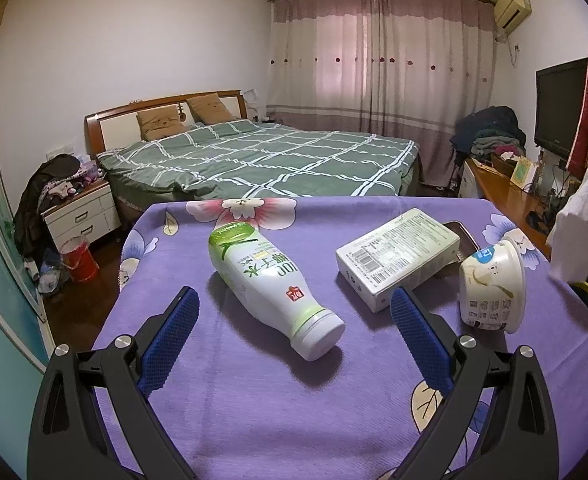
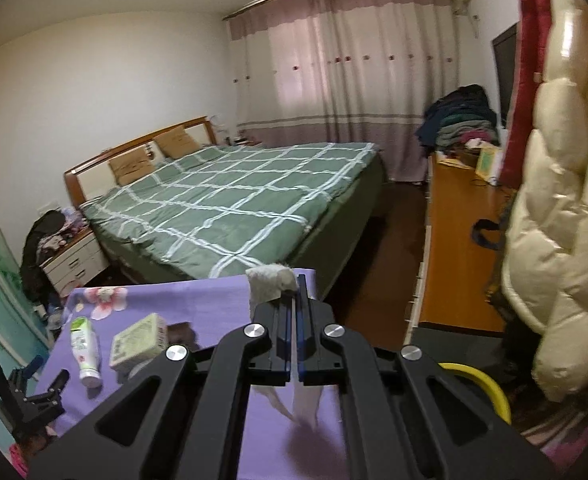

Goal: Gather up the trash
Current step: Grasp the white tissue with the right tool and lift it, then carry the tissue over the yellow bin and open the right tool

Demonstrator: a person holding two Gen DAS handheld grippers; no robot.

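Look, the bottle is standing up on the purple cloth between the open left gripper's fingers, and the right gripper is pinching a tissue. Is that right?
Not quite. The bottle is lying on its side, not standing; the left wrist view shows it. The rest holds: it rests on the purple cloth ahead of the open left gripper, and the right gripper is pinching a tissue.

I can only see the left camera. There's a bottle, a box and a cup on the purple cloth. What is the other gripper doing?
Observer: The right gripper is shut on a white tissue, held up above the cloth.
Operator: Is it near my bottle?
Observer: No. In the right view the bottle lies far off to the left, beside the box.
Operator: Can you see my gripper?
Observer: Yes, the left gripper shows at the cloth's left edge, open, near the bottle's cap end.
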